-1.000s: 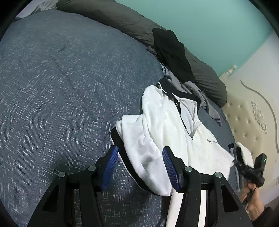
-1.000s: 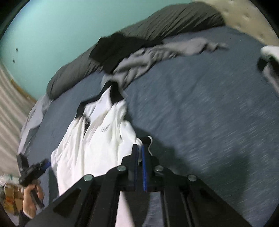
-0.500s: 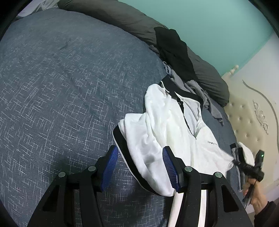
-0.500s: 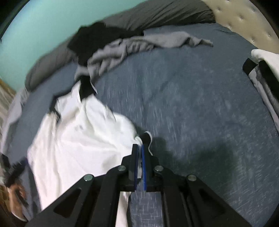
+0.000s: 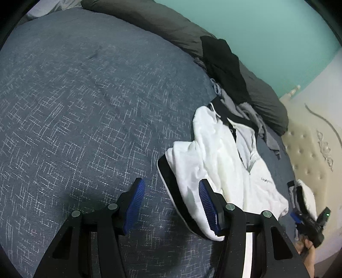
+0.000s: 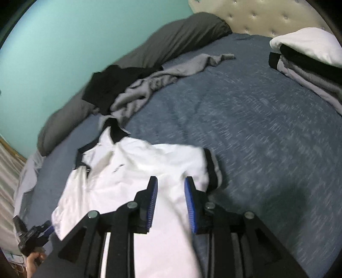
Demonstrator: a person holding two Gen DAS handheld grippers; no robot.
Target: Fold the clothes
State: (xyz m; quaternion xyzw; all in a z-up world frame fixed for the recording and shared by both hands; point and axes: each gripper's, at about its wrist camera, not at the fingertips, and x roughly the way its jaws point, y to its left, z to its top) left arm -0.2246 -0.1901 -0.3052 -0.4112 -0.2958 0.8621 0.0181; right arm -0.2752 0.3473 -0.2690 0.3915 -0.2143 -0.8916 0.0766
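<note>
Hovering over the dark blue woven bedspread [image 5: 74, 107], the left gripper [image 5: 171, 202] has its two blue-padded fingers spread wide and grips nothing; one pad overlaps the black-banded hem of the one white polo shirt with black collar and cuffs [image 5: 224, 162], though contact is not clear. That shirt lies rumpled on the bedspread, one sleeve heaped over its chest. Beyond it sit one black garment [image 5: 224, 62] and one crumpled grey garment [image 5: 254, 115], both against the long dark grey bolster [image 5: 171, 23]. Over to the right gripper [image 6: 171, 202]: its two fingers are also parted, holding nothing, poised above the shirt's lower right part, near the black-cuffed sleeve. Far right, one folded stack of white, black and grey clothes [image 6: 307, 55] rests by the beige tufted headboard [image 6: 256, 12].
</note>
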